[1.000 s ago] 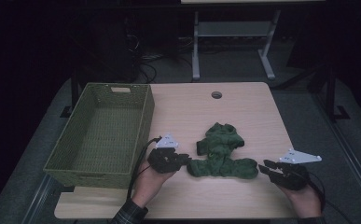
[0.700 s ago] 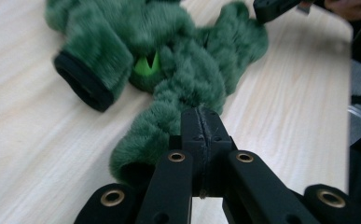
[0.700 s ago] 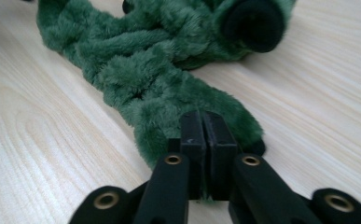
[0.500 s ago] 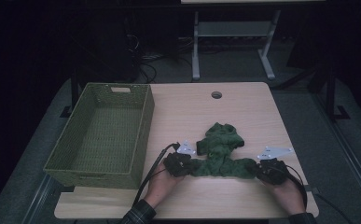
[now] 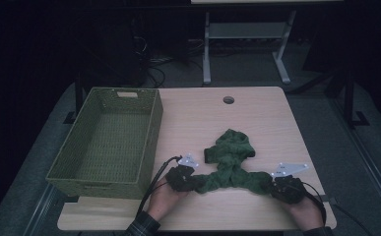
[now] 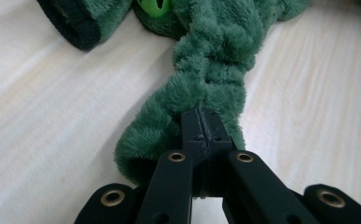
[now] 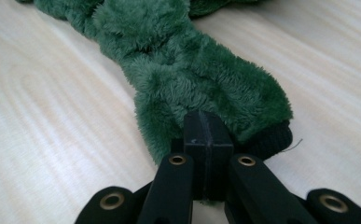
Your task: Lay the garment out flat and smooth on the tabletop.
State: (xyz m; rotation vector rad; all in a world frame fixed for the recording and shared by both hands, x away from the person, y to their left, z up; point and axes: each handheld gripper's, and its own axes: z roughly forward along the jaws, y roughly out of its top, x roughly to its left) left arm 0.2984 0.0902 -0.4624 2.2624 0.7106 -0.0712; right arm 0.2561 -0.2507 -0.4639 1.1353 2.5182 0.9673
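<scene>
A dark green fleece garment (image 5: 230, 162) lies crumpled on the near half of the wooden table (image 5: 203, 118), with one sleeve stretched out to each side. My left gripper (image 5: 190, 182) is shut on the left sleeve end. In the left gripper view the jaws (image 6: 201, 116) pinch the fleece (image 6: 211, 60) just behind its cuff. My right gripper (image 5: 272, 186) is shut on the right sleeve end. In the right gripper view the closed jaws (image 7: 206, 121) bite into the fleece (image 7: 183, 74) beside a dark ribbed cuff (image 7: 274, 137). Both grippers sit low at the tabletop.
A green woven basket (image 5: 156, 128), with nothing in it, stands on the table's left side, close to my left hand. A round cable hole (image 5: 228, 100) sits near the far edge. A metal stand (image 5: 247, 44) is on the dark floor beyond.
Both hands came down and in to the garment, the right one moving left. The jaws that stood apart a second ago are now closed on the sleeve ends.
</scene>
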